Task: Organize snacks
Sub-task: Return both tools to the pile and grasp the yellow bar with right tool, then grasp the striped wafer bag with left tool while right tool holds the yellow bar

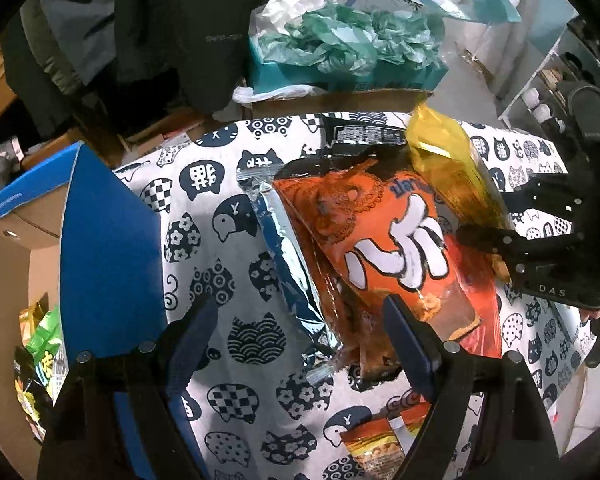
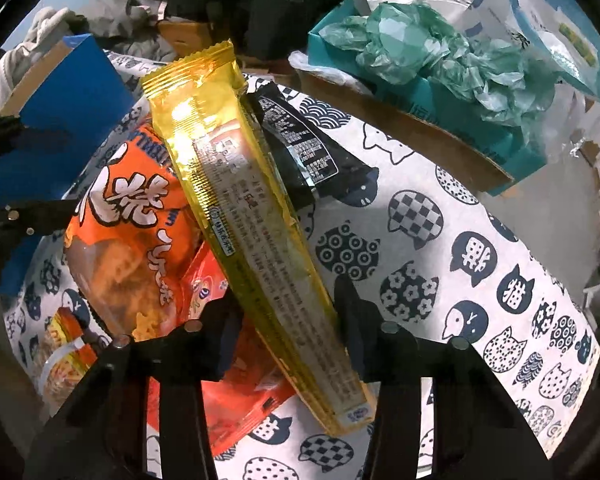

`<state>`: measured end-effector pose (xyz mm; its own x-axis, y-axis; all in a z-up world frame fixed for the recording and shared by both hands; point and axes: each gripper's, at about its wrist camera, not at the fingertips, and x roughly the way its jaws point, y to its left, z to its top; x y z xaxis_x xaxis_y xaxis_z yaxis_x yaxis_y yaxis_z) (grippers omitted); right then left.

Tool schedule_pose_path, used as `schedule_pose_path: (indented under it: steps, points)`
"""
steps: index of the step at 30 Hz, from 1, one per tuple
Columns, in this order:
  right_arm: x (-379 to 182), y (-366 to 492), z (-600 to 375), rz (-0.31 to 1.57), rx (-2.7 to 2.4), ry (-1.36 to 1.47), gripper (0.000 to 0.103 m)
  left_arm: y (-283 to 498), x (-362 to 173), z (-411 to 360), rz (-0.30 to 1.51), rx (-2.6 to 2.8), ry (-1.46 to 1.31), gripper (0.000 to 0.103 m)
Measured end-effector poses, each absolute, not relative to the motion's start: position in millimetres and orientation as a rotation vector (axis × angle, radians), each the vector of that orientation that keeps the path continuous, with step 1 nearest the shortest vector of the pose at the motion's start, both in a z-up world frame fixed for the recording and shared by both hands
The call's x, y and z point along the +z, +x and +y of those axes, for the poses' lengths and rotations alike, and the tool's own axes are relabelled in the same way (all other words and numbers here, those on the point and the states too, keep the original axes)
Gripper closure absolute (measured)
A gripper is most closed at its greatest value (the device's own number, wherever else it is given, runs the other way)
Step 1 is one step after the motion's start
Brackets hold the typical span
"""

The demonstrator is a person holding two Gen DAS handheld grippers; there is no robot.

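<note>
A heap of snack packets lies on the cat-print tablecloth. My right gripper is shut on a long gold packet, which rises tilted over the heap; the left wrist view shows the same gold packet in the right gripper. Under it lie an orange snack bag, a black packet and a red packet. My left gripper is open above a silver-blue foil packet, one of its fingers in front of the orange bag's lower end.
An open blue cardboard box stands at the left with several snack bags inside. A small orange packet lies near the front. Behind the table are a teal box of green plastic bags and a dark jacket.
</note>
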<state>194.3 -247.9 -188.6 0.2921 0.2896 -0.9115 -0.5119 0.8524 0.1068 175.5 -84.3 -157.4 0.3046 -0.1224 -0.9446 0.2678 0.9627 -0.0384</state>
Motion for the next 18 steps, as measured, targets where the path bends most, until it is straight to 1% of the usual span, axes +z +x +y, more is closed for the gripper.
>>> schedule_pose_path:
  steps: [3,4,11,18]
  points:
    - [-185.7,186.6,-252.8,1.163,0.515,-0.217,0.070,169.9,-152.4,-87.1,1.227,-0.265,0.149,0.018]
    - [-185.1,184.4,-254.4,1.169,0.509,-0.206,0.071,167.8,-150.8,-87.7,1.227,-0.265,0.152,0.018]
    - [-171.9,162.3,-257.9,1.193,0.451,-0.162,0.071,142.7,-141.5,-93.9,1.233,-0.272,0.146,0.018]
    - [-159.6,123.7,-265.3,1.239,0.389,-0.101,0.071,104.9,-154.1,-106.1,1.308,-0.283,0.157,0.018]
